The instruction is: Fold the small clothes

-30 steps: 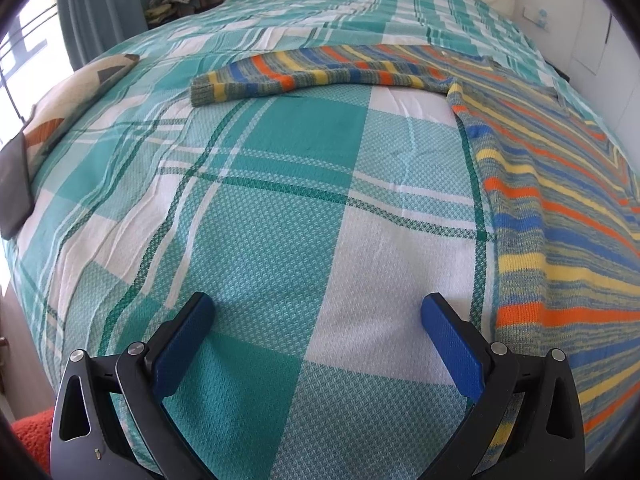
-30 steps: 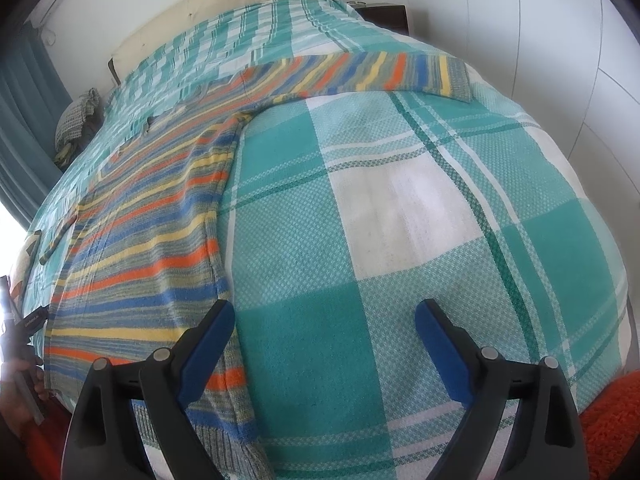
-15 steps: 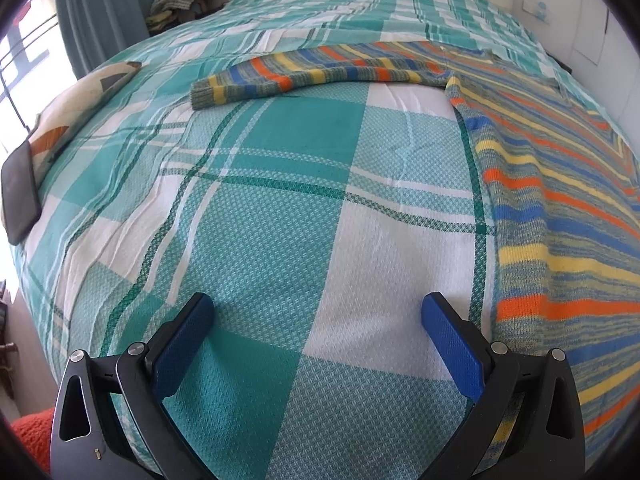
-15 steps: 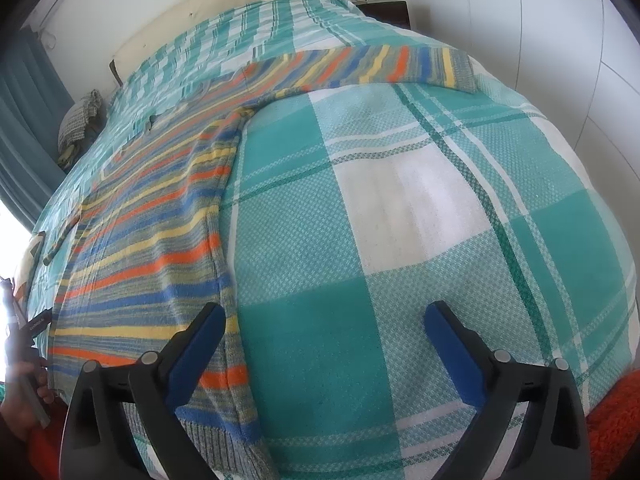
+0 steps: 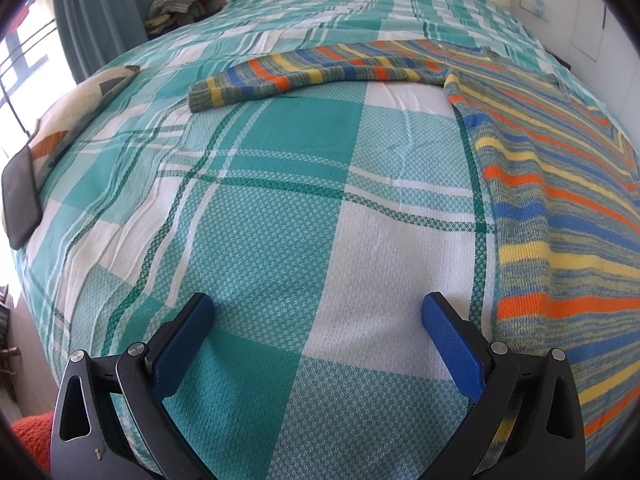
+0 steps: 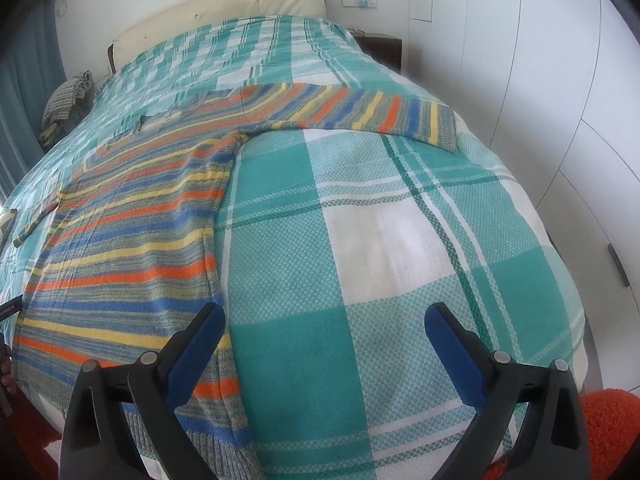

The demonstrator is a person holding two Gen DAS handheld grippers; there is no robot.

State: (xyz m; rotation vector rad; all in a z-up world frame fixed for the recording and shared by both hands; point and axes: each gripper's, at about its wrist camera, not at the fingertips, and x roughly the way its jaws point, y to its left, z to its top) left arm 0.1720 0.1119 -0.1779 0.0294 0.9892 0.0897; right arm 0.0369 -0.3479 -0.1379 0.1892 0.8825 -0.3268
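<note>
My left tongs (image 5: 318, 314) are released, with only the plaid bedspread (image 5: 256, 208) between the blue pads. My right tongs (image 6: 326, 324) are also released; their jaws have just been opening, nothing between them. The striped sweater (image 6: 132, 240) lies flat at left in the right view, one sleeve (image 6: 360, 114) extended toward upper right. In the left view it fills the right side.

The right hand-held gripper (image 6: 324, 322) spread its jaws a little wider over the bed (image 6: 400, 240), nothing between them, its left pad just above the striped sweater's (image 6: 132, 248) edge.
</note>
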